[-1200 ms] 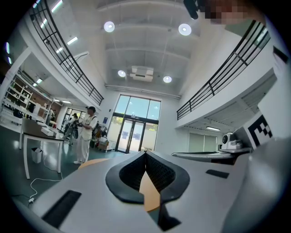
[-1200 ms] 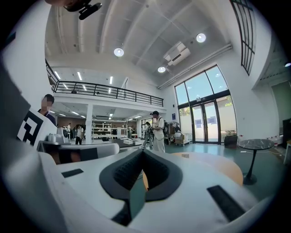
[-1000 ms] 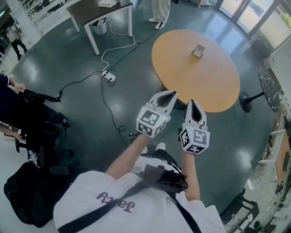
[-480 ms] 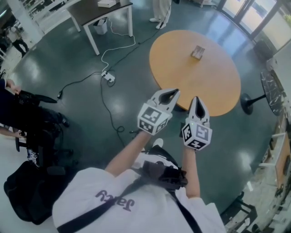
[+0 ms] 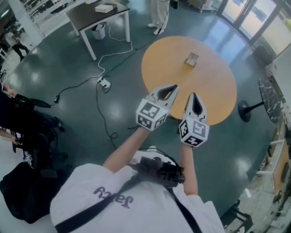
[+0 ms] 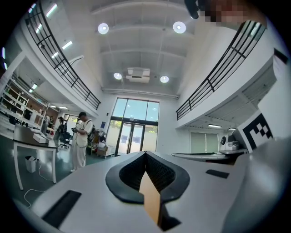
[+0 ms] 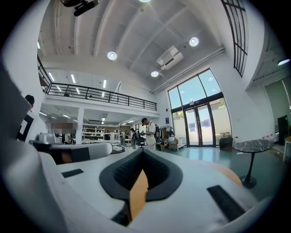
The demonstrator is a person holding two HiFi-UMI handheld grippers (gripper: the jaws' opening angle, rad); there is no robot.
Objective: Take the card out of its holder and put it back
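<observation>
A small card holder (image 5: pixel 191 59) with its card stands on the round orange table (image 5: pixel 213 91), towards its far side. Both grippers are held up in front of the person, short of the table's near edge and well away from the holder. My left gripper (image 5: pixel 172 87) is shut with nothing between its jaws; in its own view the left gripper (image 6: pixel 145 154) points up into the hall. Close beside it, my right gripper (image 5: pixel 193 95) is also shut and empty, and in its own view the right gripper (image 7: pixel 142 151) faces the glass doors. Neither gripper view shows the holder.
A dark table on white legs (image 5: pixel 97 13) with a white box (image 5: pixel 104 8) stands at the back left. A cable and power strip (image 5: pixel 103 82) lie on the floor. A black bag (image 5: pixel 22 191) sits at the near left, a dark side table (image 5: pixel 268 93) at the right. A person (image 6: pixel 81 139) stands beyond.
The person has stepped towards the round table, which now lies closer below the grippers. Both grippers moved forward a little and stayed shut.
</observation>
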